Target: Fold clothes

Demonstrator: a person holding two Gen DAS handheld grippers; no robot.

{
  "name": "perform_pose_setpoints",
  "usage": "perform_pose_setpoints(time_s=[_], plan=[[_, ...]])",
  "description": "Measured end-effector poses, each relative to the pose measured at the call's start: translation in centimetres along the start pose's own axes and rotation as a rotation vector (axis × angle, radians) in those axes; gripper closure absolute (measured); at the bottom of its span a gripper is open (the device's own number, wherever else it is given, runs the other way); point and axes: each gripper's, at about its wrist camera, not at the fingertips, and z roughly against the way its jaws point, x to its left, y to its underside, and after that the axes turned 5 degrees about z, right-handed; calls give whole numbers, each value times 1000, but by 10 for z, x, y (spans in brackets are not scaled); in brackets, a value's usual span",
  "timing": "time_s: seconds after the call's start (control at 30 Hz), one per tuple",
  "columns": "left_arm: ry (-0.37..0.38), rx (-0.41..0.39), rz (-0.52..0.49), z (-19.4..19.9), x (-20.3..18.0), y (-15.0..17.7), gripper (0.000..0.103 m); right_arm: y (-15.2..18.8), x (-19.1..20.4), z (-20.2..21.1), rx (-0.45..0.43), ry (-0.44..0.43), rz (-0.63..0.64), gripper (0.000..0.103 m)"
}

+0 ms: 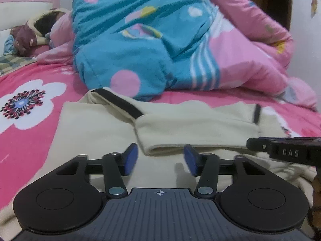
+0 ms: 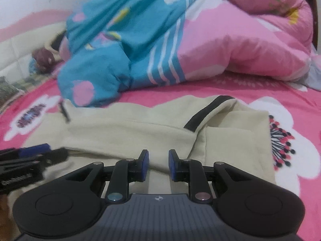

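A cream garment [image 1: 96, 132] [image 2: 124, 132] with black stripes [image 1: 120, 102] [image 2: 206, 112] lies spread flat on the bed. One sleeve [image 1: 190, 128] is folded across its body, with the cuff end just ahead of my left gripper [image 1: 160, 157]. That gripper hovers low over the cloth, open, with nothing between its blue pads [image 1: 131, 158]. My right gripper [image 2: 158, 161] hangs over the garment's right part near a folded edge, its jaws narrowly apart and empty. Each gripper shows at the edge of the other's view: the right gripper [image 1: 280, 150] and the left gripper [image 2: 34, 152].
A bulky blue and pink duvet [image 1: 130, 40] [image 2: 130, 56] is heaped right behind the garment. The pink flowered bed sheet [image 1: 26, 102] [image 2: 291, 140] shows on both sides. A small pile of clothing [image 1: 26, 36] lies at the far left by the headboard.
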Motion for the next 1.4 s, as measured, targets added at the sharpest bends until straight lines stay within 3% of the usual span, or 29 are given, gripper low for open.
perform_pose_setpoints(time_s=[0.03,0.1,0.13,0.3,1.4], plan=[[-12,3,-8,-1,-4,4,19,5,3,5,-1,1,7,80],[-58,37,-66,-12,-13,16,3,15,7,2,16,8,23,76],[-71,50,-92,-16,-17,18,1,18,10,-1,19,20,39,76],[-84,62,-109,-20,-18,16,0,26,23,-10,29,66,103,74],[-80,62,-109,-18,-19,18,0,30,23,-9,8,72,97,74]])
